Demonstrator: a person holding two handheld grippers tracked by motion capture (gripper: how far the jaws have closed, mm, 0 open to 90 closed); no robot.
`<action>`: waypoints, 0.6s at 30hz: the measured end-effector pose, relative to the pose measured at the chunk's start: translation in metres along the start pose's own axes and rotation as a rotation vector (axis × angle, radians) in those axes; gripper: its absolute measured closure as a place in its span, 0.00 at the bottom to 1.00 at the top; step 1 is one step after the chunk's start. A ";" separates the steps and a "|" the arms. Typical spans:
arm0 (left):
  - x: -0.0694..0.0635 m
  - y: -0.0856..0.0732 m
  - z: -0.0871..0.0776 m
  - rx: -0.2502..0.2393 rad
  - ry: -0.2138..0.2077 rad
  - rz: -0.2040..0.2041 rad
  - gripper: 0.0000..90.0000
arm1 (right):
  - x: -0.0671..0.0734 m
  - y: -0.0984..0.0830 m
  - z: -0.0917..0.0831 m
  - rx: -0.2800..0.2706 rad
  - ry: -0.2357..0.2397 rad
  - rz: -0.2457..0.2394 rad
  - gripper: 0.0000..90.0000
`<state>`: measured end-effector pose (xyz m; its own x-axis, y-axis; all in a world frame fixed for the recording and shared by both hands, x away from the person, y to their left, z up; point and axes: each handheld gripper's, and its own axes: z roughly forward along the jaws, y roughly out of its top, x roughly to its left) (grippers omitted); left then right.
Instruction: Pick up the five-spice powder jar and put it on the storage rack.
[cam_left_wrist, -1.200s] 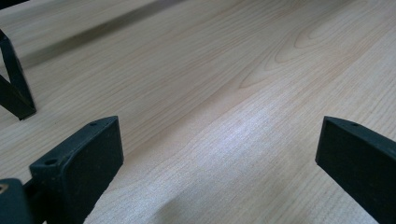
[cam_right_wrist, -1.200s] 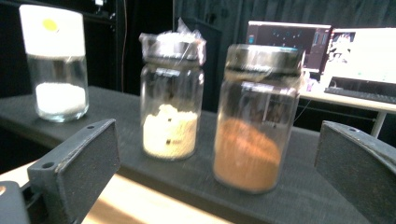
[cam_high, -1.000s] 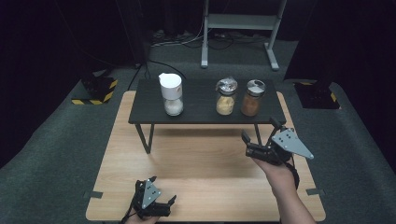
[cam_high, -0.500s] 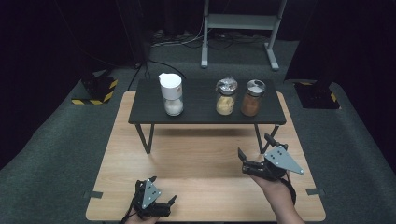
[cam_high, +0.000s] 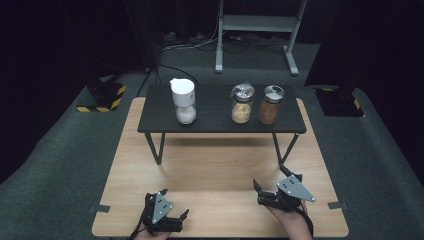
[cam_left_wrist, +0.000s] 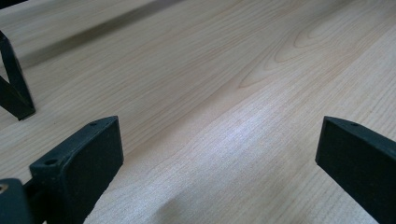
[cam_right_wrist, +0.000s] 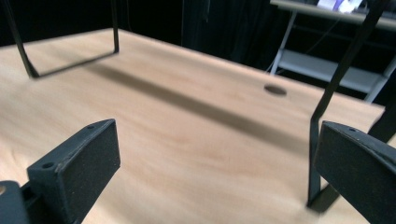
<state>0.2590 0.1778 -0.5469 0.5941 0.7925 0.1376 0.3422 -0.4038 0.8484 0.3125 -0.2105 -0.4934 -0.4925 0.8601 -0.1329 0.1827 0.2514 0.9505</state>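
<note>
From above, three jars, the white-capped jar (cam_high: 183, 101) leftmost, stood on the dark riser (cam_high: 220, 123) at upper centre, well apart from the left gripper (cam_high: 176, 220) and right gripper (cam_high: 258, 192), whose own views showed matte black jaws spread over pale grained wood.

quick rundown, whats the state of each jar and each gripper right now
white-capped jar of white powder: upright on the black shelf, cap on
glass jar of yellow powder: upright, lidded
glass jar of brown powder: upright, lidded
left gripper: open, holding nothing
right gripper: open, holding nothing
</note>
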 end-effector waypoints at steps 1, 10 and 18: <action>0.000 0.000 0.000 0.000 0.000 0.000 0.01 | 0.000 0.000 0.000 0.000 0.000 0.000 0.00; 0.000 0.000 0.000 0.002 0.002 0.003 0.01 | 0.004 -0.039 -0.003 0.102 -0.015 -0.041 0.00; -0.001 0.000 0.000 0.003 0.004 0.007 0.01 | 0.003 -0.057 -0.009 0.185 -0.037 -0.133 0.00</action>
<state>0.2589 0.1771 -0.5470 0.5934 0.7917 0.1454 0.3408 -0.4107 0.8457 0.2932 -0.2266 -0.5451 -0.4915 0.8290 -0.2667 0.2730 0.4375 0.8568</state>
